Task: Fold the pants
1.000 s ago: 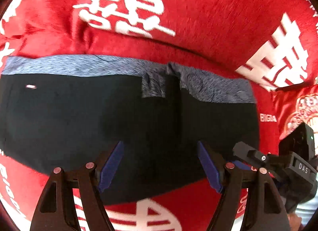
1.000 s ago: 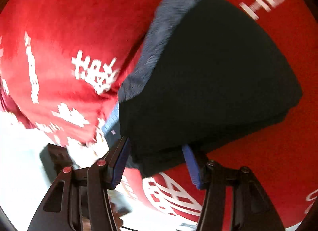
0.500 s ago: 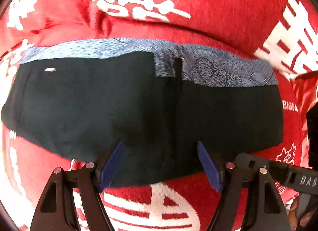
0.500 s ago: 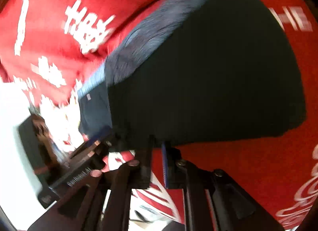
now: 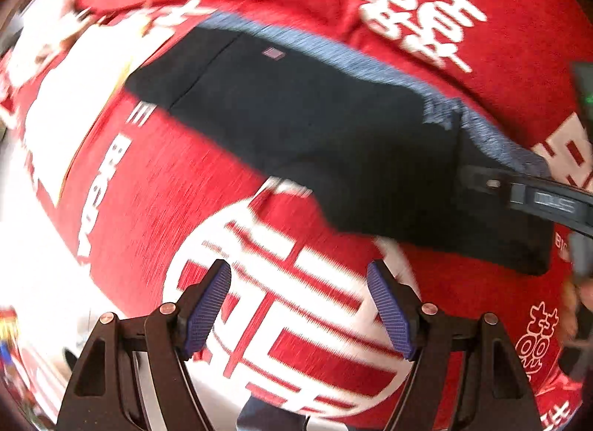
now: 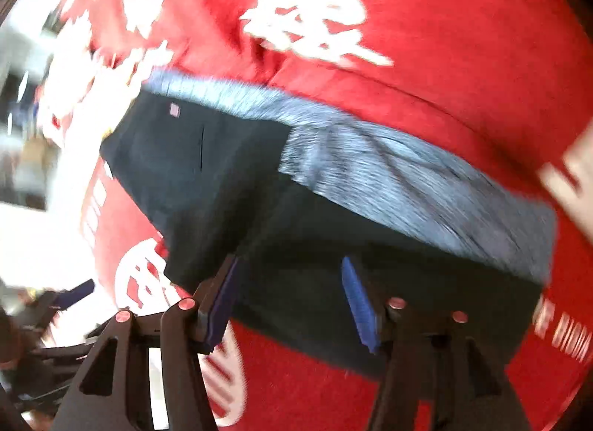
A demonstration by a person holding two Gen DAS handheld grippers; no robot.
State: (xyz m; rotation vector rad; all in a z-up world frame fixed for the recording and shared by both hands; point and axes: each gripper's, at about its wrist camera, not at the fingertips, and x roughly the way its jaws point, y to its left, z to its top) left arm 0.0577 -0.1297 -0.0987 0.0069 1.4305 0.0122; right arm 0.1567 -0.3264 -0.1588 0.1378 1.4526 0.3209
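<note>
Left wrist view, folded pants [image 5: 333, 134] on red cloth [image 5: 148, 190], left hand-held gripper [image 5: 298, 305] wide, empty

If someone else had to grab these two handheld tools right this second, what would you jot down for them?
Left gripper: jaws open, nothing between them, over the red cloth just short of the pants' near edge.
Right gripper: jaws opening, above the pants, pads not pressing on the fabric.
Pants: folded into a flat dark bundle on the red cloth, grey waistband along the far edge.
Done: the pants look folded over and laid down.
Left: probably check whether another fold or some smoothing is needed; the blurred pictures leave that unclear.
</note>
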